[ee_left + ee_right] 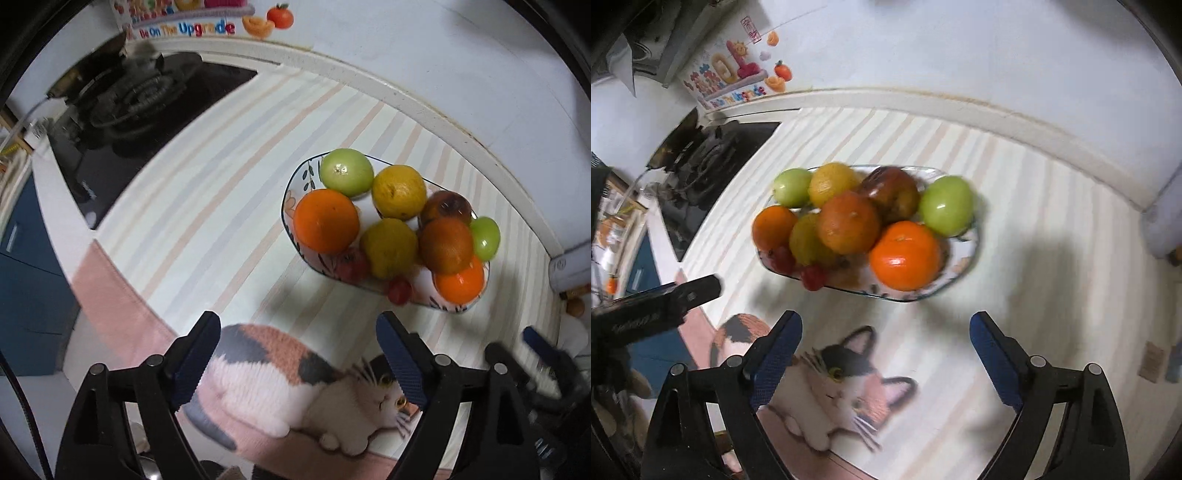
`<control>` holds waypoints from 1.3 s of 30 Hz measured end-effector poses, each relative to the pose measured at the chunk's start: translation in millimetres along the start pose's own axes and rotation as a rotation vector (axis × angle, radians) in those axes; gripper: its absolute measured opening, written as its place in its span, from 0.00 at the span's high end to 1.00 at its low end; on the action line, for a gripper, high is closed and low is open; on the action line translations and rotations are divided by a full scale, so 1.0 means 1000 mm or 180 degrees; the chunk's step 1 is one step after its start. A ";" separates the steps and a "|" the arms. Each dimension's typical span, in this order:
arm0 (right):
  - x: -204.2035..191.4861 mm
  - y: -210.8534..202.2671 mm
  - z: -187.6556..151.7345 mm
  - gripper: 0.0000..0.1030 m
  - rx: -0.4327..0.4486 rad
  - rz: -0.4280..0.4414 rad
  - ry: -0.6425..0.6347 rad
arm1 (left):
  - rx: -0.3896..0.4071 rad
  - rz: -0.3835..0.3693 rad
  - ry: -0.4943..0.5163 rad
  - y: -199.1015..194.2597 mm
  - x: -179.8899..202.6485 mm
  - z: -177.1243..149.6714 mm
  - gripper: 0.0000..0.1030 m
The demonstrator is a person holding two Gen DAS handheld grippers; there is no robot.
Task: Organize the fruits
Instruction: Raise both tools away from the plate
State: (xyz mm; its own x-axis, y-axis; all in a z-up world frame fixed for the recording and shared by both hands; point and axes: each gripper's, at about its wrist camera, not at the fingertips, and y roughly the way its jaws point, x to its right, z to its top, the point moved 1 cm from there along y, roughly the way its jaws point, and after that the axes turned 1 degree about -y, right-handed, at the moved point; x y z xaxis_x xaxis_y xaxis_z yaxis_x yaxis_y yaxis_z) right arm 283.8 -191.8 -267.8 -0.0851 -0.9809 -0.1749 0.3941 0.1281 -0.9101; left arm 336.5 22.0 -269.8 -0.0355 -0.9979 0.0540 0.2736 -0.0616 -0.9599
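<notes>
Left wrist view, left claw (299, 354) wide apart, fruit plate (291, 192) ahead

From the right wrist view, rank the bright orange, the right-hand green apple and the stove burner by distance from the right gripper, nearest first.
1. Bright orange, at the plate's near edge, just ahead of the right gripper.
2. Green apple, behind it to the right.
3. Stove burner, far left.

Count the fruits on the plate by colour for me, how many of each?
Green: 2, one and another
Yellow: 2, one and another
Orange: 3, one, another and another
Dark reddish-brown: 1
Small red: 2, one and another
Total: 10 on the plate
</notes>
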 end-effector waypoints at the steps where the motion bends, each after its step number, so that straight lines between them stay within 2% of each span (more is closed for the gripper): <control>1: 0.001 -0.006 0.000 0.06 0.0020 -0.0014 -0.0007 | 0.0030 0.0021 0.0021 -0.005 0.001 -0.003 0.16; 2: 0.001 -0.012 0.000 0.05 0.0037 -0.0038 -0.0006 | 0.0074 0.0045 0.0043 -0.012 0.002 -0.007 0.15; 5: 0.004 -0.034 -0.001 0.05 0.0103 -0.0074 -0.0019 | 0.0195 0.0057 0.0074 -0.033 0.007 -0.016 0.02; 16: 0.007 -0.122 -0.020 0.05 0.0372 -0.0103 -0.0112 | 0.0629 -0.0032 0.0040 -0.116 0.027 -0.048 0.02; 25: 0.005 -0.211 -0.054 0.05 0.0555 -0.0029 -0.0269 | 0.0933 -0.0061 0.0035 -0.189 0.031 -0.096 0.02; 32: 0.000 -0.272 -0.072 0.05 0.0742 0.0013 -0.0343 | 0.1226 0.0044 0.0027 -0.241 0.031 -0.125 0.02; 39: -0.006 -0.315 -0.084 0.05 0.0848 0.0018 -0.0407 | 0.1241 0.0019 -0.0011 -0.265 0.033 -0.148 0.02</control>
State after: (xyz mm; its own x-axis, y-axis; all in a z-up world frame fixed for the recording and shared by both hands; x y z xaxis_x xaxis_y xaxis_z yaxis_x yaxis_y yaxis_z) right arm 83.0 -213.6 -12.0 0.0273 -0.9929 -0.1156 0.6220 0.1074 -0.7756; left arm 121.0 8.3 -54.4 -0.0296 -0.9983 0.0503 0.6187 -0.0578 -0.7835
